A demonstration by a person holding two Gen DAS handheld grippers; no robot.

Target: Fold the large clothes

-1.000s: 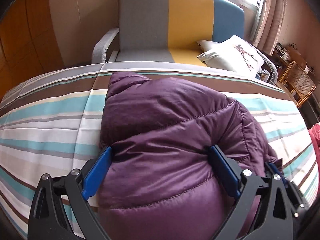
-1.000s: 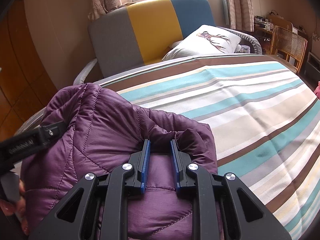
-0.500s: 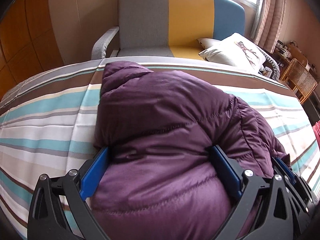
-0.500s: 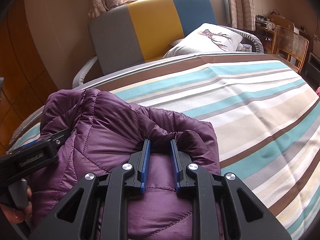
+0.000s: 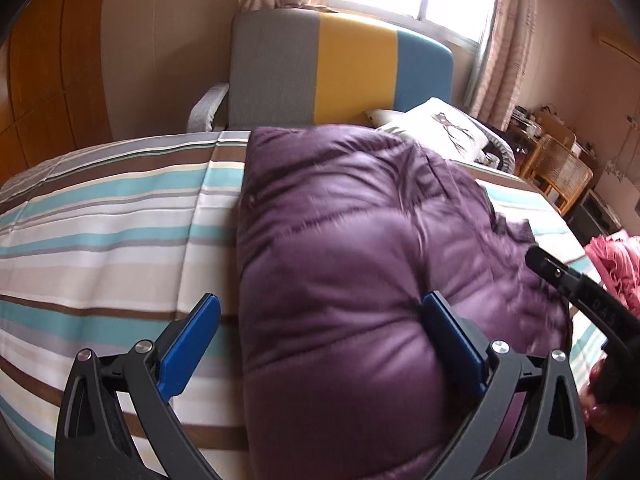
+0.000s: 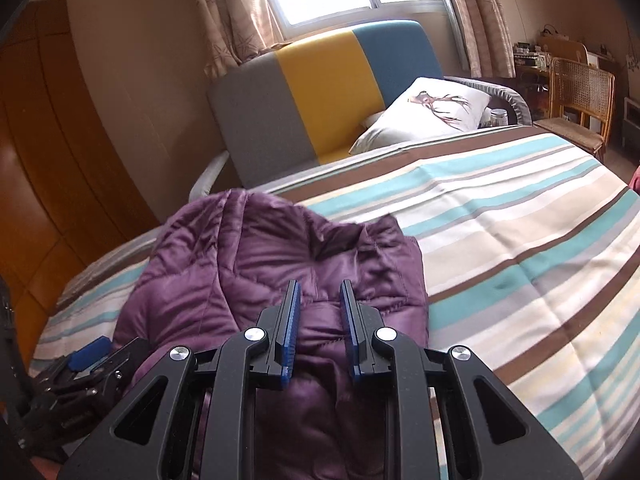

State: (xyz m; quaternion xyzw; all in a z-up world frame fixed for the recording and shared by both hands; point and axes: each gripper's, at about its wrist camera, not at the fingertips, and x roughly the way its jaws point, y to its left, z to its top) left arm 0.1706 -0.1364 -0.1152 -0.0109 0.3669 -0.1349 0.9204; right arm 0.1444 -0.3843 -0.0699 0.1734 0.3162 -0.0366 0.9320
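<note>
Both tongs: right (image 6: 320,300) pinching purple jacket (image 5: 340,240) lying lengthwise toward headboard (image 5: 340,68), left (image 5: 320,320) spread.

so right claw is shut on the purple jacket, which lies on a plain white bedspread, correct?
Not quite. The right claw is shut on the purple jacket, but the bedspread is striped in teal, brown, beige and white, not plain white. The right wrist view shows it.
</note>
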